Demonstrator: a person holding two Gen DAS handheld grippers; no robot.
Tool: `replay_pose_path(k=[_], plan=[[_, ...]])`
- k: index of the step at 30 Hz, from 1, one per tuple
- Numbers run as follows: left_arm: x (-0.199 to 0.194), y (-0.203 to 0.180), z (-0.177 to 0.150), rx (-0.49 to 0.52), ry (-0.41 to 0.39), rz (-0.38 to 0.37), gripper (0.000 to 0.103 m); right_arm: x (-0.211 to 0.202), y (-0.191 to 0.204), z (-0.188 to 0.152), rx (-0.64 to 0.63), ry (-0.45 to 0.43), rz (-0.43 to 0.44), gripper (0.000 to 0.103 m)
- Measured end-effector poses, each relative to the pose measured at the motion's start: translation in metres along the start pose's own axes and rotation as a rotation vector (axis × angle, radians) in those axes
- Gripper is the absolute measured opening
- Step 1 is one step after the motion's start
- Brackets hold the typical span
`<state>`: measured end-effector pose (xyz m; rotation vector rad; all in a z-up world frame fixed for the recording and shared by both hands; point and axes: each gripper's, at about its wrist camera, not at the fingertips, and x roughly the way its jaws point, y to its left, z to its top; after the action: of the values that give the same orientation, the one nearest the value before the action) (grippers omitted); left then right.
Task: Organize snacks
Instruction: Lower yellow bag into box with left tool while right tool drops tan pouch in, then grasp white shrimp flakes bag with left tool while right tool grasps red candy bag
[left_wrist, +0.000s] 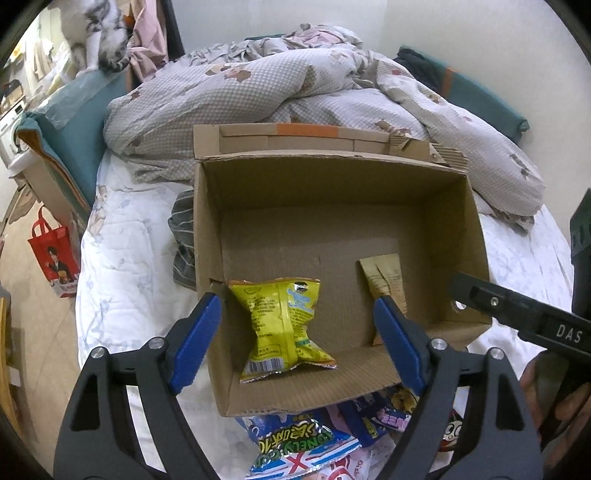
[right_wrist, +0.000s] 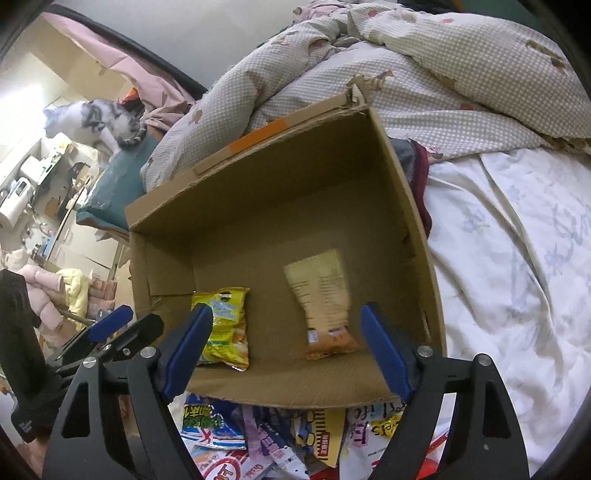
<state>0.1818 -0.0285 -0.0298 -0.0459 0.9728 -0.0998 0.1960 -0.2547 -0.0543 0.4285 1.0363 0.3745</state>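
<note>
On the bed (left_wrist: 122, 266), against a rumpled checked duvet (left_wrist: 258, 96): one open cardboard box (left_wrist: 332, 192), flaps up.

Contents, two items. A yellow snack bag (left_wrist: 284, 328) lies at about 7 o'clock on the box floor, crumpled at its middle. A tan packet (right_wrist: 325, 306) lies at about 5 o'clock, near the front wall, well apart from the yellow one; its print is too blurred to read.

Outside the box, at 6 o'clock just below its front wall: a loose pile of snack packets (right_wrist: 266, 443), overlapping.

Left hand-held gripper (left_wrist: 299, 339): jaws spread wide either side of the yellow bag, blue pads clear of it, gripping nothing.

Right hand-held gripper (right_wrist: 286, 350): jaws likewise wide apart above the tan packet, not touching it.

Background, 11 o'clock: a grey-and-white cat (left_wrist: 103, 40) on a teal cushion (left_wrist: 77, 122).
</note>
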Motion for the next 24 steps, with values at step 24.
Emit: replay_pose_path(k=[24], plan=[[-0.063, 0.021, -0.043, -0.033, -0.018, 0.016, 0.082, -0.057, 0.012, -0.047, -0.014, -0.015, 0.002, 0.085]])
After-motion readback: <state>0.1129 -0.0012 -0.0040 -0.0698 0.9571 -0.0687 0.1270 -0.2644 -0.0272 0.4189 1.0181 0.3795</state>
